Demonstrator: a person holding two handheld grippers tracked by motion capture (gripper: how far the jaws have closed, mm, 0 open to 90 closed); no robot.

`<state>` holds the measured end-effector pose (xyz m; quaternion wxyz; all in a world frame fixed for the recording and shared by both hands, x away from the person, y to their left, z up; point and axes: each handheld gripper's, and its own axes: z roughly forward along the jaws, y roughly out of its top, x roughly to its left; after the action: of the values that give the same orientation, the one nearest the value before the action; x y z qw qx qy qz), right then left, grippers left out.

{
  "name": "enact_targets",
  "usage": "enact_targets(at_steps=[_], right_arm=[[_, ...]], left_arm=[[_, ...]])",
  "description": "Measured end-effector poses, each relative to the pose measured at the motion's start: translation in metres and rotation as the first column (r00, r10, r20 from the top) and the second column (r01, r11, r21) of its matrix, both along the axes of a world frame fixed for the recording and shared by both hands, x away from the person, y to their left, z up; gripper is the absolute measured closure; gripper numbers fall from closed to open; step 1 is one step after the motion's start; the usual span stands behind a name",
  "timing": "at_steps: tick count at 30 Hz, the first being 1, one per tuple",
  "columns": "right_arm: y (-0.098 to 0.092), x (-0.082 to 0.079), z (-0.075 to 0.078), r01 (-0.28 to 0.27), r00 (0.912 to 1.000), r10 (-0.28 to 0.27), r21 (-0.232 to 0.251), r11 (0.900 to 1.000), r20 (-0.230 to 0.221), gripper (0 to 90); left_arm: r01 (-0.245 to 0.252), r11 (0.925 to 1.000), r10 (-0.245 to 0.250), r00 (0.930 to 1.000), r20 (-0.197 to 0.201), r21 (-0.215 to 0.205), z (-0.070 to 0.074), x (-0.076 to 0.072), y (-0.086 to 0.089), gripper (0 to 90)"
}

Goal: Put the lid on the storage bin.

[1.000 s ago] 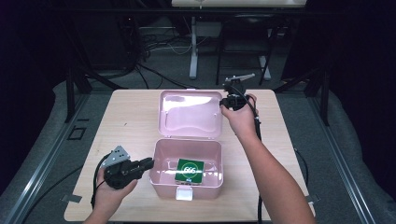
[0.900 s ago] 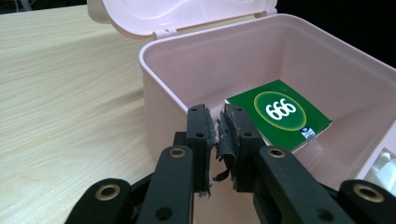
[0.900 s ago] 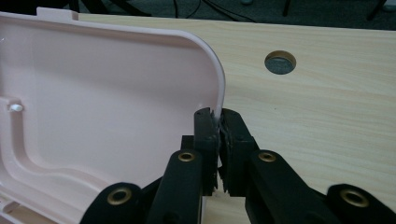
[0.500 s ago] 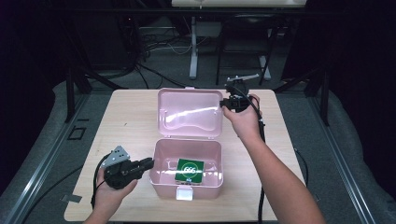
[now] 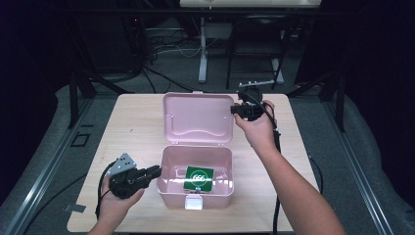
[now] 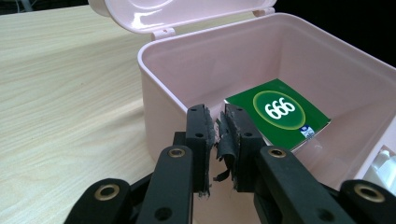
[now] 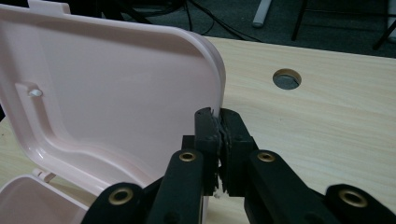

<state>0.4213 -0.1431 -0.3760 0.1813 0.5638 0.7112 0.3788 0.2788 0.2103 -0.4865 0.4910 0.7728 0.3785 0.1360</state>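
swing the lid (image 5: 200,117) slowly down over the pink box (image 5: 169,169) mid-desk, right tongs (image 5: 234,110) pinched on its right edge, left tongs (image 5: 157,170) closed and empty bracing the box's left wall, green packet (image 5: 199,178) kept clear inside.

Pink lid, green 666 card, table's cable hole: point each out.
pink lid (image 5: 198,117): high view, inner face.
green 666 card (image 6: 279,112): left gripper view, its printed oval.
cable hole (image 7: 286,78): right gripper view, its grey middle.
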Motion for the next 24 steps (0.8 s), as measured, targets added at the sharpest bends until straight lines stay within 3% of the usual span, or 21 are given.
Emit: enact_targets(at_steps=[24], right_arm=[[-0.008, -0.033, 0.005, -0.046, 0.9965, 0.044, 0.025, 0.999, 0.070, 86.8]], left_arm=[[-0.004, 1.0000, 0.004, 1.0000, 0.004, 0.001, 0.000, -0.001, -0.001, 80.8]])
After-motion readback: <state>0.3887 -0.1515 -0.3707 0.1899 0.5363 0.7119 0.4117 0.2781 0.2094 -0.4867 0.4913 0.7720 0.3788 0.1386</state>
